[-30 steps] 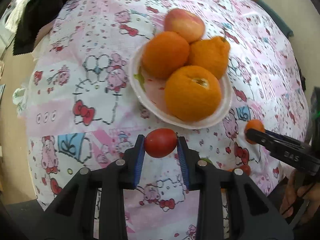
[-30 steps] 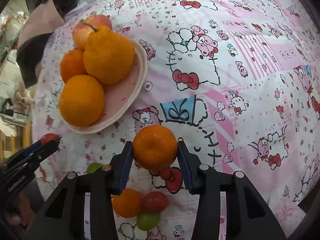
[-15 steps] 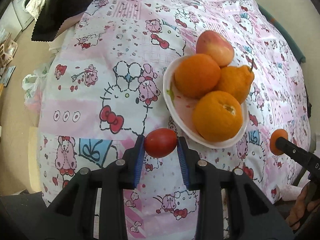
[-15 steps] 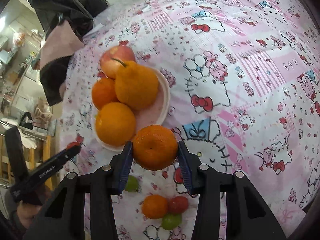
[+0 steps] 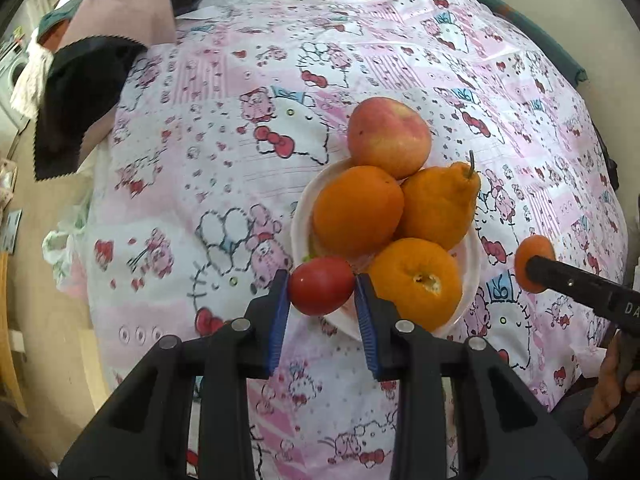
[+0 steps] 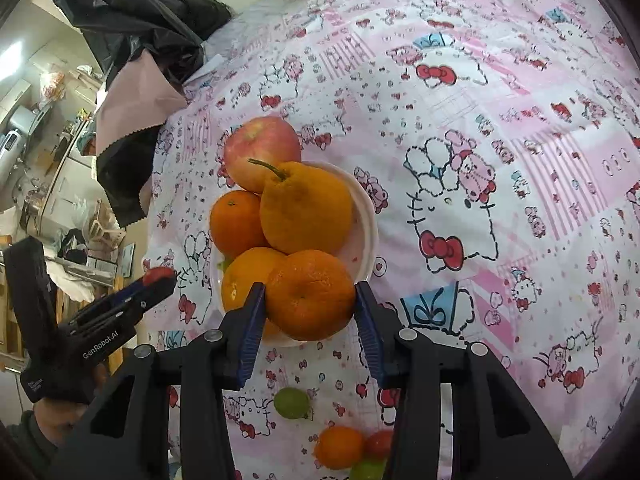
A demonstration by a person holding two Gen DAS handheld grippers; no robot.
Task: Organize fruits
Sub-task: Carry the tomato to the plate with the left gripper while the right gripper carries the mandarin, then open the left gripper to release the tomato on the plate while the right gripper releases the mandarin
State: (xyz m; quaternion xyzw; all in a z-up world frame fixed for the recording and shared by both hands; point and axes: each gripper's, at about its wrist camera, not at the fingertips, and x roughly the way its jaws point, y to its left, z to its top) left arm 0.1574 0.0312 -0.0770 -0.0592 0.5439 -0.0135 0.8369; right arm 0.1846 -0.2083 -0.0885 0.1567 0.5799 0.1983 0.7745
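Pink cartoon-print cloth (image 5: pixel 248 128) is covering the bench where I am working; on it a white plate (image 6: pixel 366 216) is carrying an apple (image 5: pixel 388 136) and three oranges. My right claw (image 6: pixel 310 308) is clamping a mandarin (image 6: pixel 310 294), my left claw (image 5: pixel 322 300) a small red fruit (image 5: pixel 322 286), both hanging over the plate's near rim.

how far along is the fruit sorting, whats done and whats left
Done: the white plate already holds an apple, a pear-shaped citrus and two oranges.
In hand: the left claw grips a red tomato; the right claw grips a mandarin.
Left: small fruits still on the cloth.
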